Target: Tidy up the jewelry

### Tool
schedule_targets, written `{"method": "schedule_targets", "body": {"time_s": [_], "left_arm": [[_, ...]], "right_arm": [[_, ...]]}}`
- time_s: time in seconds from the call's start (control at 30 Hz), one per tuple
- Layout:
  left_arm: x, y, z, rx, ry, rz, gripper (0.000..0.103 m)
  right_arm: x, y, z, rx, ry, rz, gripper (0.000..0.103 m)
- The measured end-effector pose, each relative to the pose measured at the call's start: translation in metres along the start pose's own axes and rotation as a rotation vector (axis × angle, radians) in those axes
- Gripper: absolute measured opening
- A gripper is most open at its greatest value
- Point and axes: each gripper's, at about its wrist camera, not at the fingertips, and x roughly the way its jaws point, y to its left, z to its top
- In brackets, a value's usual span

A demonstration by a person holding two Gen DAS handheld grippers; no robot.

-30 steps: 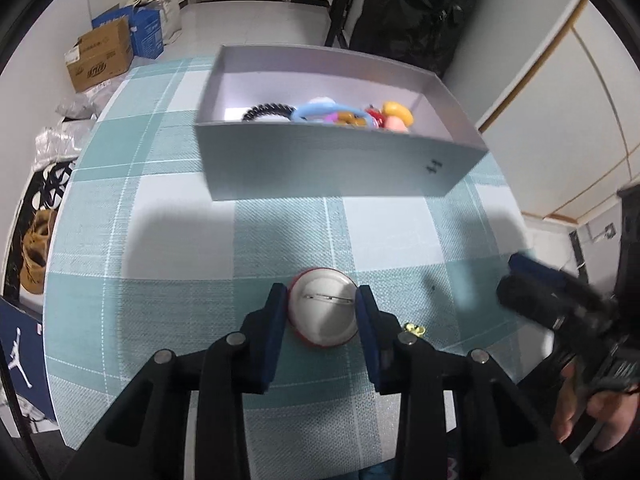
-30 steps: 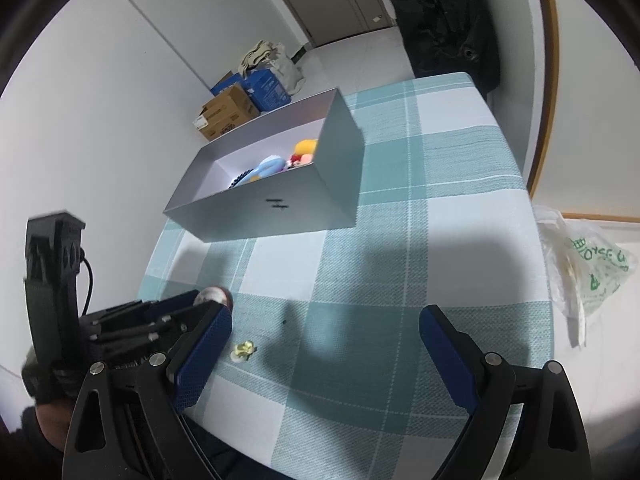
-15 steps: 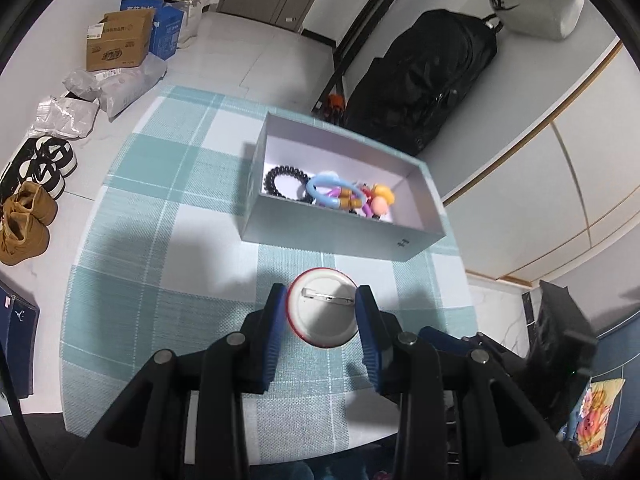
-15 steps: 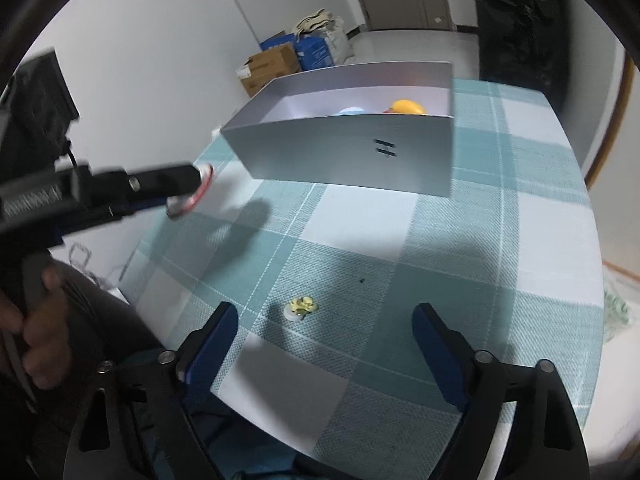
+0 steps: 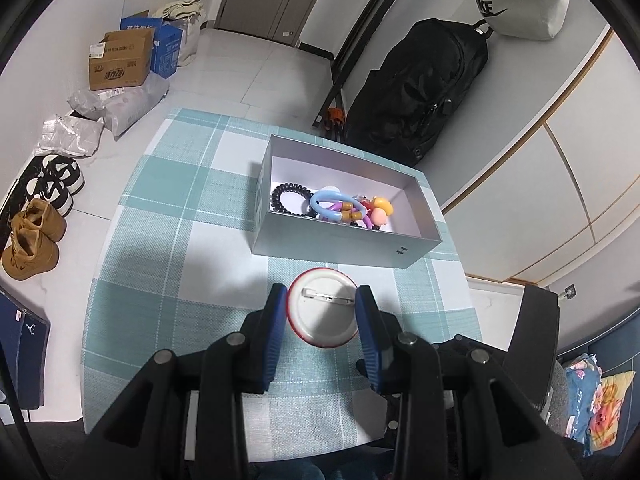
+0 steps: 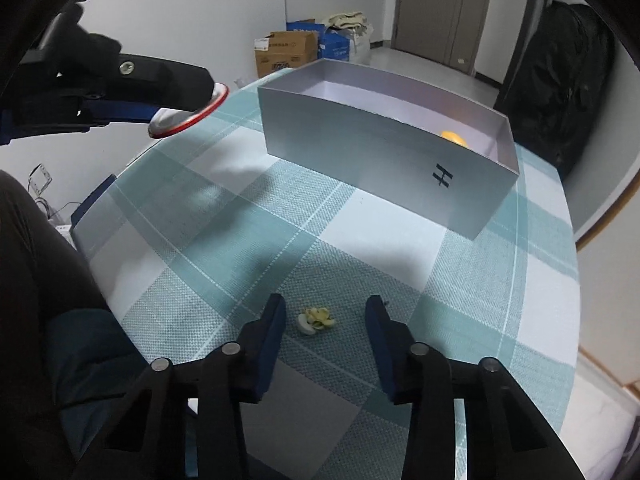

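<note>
Between the right gripper's [image 6: 324, 312] jaws, which have just been closing without touching it, lies a small yellow flower earring [image 6: 316, 319] on the desk [image 6: 248, 240]; the left gripper [image 5: 322, 310] clamps a round badge [image 5: 323, 312].

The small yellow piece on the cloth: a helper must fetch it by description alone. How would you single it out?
Start at the grey box on the teal checked tablecloth, then come toward the near edge. The small yellow flower-shaped piece lies alone on the cloth between the right tool's fingers, untouched. The round red-rimmed badge is in the left tool.
</note>
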Motion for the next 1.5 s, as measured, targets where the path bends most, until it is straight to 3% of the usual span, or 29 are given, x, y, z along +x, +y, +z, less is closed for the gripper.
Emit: {"method": "schedule_targets", "body": {"time_s": [0.13,0.57,1.0,1.5], "left_arm": [[0.0,0.0,0.0,-0.002,0.002,0.001,0.029],[0.007,-0.001,-0.002,-0.004,0.029,0.012,0.029],[0.012,-0.003,0.004,-0.024,0.014,0.012,0.029],[0.028,-0.018,0.042,-0.021,-0.006,0.0,0.029]], "right_arm": [[0.0,0.003,0.001,-0.026,-0.001,0.001,0.017],[-0.002,-0.012,0.004,0.05,-0.007,0.01,0.017],[-0.021,-0.021,0.022,0.062,-0.052,-0.08,0.016],[-0.035,-0.06,0.071,0.126,-0.11,0.001,0.016]]}}
